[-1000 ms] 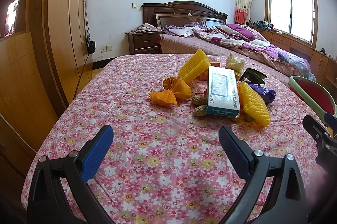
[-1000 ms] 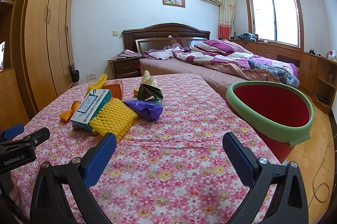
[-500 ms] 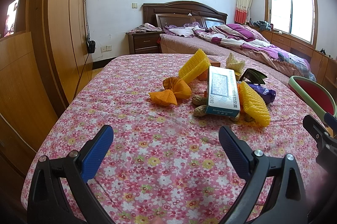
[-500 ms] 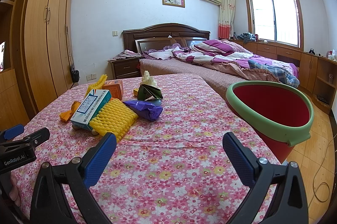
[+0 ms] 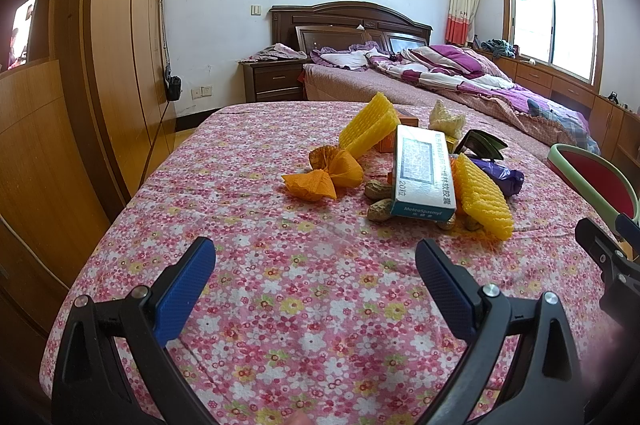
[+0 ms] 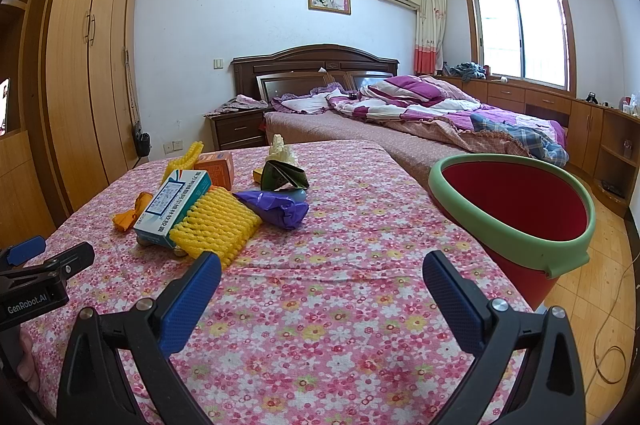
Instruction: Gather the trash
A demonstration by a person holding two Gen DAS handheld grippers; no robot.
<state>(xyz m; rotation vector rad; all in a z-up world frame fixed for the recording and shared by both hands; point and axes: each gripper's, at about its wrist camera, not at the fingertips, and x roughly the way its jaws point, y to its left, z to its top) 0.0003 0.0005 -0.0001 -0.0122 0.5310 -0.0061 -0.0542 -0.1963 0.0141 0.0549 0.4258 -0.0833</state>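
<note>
A heap of trash lies on the flowered tablecloth [image 5: 280, 285]: a white medicine box [image 5: 423, 177] [image 6: 173, 203], a yellow foam net [image 5: 484, 201] [image 6: 218, 227], an orange paper wrapper [image 5: 324, 175], a purple bag [image 6: 276, 207], peanuts [image 5: 380, 211] and a second yellow foam piece [image 5: 368, 125]. A red bin with a green rim [image 6: 516, 205] stands at the table's right edge. My left gripper [image 5: 314, 271] hovers open short of the heap. My right gripper [image 6: 320, 279] is open too, between the heap and the bin.
An orange carton [image 6: 218, 167], a crumpled white wrapper [image 6: 282, 149] and a dark foil packet [image 6: 280, 177] sit behind the heap. Beyond the table are a bed [image 6: 420, 121], a nightstand [image 6: 236, 129] and wooden wardrobes [image 5: 120, 45] on the left.
</note>
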